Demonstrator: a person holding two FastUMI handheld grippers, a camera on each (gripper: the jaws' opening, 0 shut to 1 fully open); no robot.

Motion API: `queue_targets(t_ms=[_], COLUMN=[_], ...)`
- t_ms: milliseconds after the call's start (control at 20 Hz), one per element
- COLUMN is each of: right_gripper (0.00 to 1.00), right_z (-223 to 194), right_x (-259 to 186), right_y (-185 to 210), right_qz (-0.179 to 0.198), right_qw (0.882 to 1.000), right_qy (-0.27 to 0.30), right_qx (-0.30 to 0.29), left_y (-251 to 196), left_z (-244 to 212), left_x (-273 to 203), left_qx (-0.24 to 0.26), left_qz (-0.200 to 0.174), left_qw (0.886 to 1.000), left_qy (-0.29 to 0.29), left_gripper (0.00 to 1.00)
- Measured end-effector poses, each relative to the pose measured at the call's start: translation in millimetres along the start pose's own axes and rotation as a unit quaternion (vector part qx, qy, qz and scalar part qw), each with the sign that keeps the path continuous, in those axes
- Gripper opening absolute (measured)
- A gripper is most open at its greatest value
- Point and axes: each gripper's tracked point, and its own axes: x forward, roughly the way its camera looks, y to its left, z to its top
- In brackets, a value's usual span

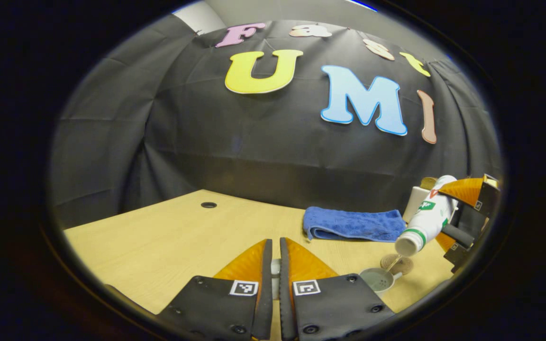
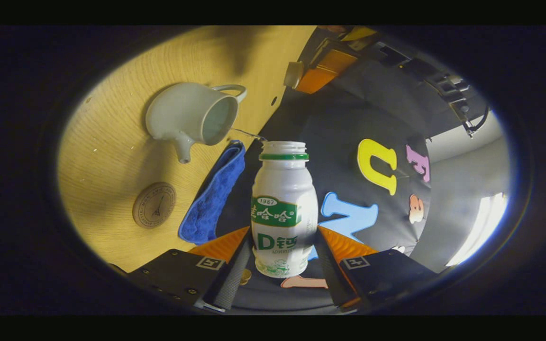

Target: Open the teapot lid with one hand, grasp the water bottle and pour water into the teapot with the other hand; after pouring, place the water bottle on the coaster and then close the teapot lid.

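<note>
Currently mid-pour. The right gripper [image 2: 280, 265] has both fingers clamped on the water bottle [image 2: 282, 213], which is tipped with its open mouth just above the teapot [image 2: 192, 118]; a thin stream runs into the open top. The left gripper [image 1: 275, 274] hangs well off to the teapot's side, jaws nearly together on something small and pale between them, likely the lid, though I can't tell for sure. The coaster [image 2: 154, 204] lies just beside the teapot, with the blue towel [image 1: 353, 225] behind it. Next, I'd judge: right the bottle, set it upright on the coaster, then lid back on.
</note>
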Motion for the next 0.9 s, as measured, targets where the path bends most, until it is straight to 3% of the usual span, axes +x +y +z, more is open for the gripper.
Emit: queue_targets(t_ms=[100,450,500,900], right_gripper=[0.75,0.75,0.75,0.75], right_z=[0.5,3.5,3.8,6.1], right_x=[0.0,-1.3,-2.4,-3.6], right_y=[-0.7,-2.2,-1.6,-6.5], right_qz=[-0.004,-0.011,-0.011,-0.024], right_qw=[1.0,0.999,0.999,0.998], right_qy=[-0.003,-0.015,-0.017,-0.025], right_qx=[-0.007,-0.026,-0.029,-0.05], left_y=[0.0,0.2,0.1,-0.4], left_z=[0.1,-0.3,-0.2,-1.0], left_x=[-0.6,-0.5,-0.3,0.5], left_qx=[0.001,0.001,0.001,0.003], left_qz=[0.0,-0.001,-0.001,-0.001], left_qw=[1.0,1.0,1.0,1.0], left_qy=[0.001,0.002,0.002,0.005], left_gripper=[0.13,0.13,0.1,0.13])
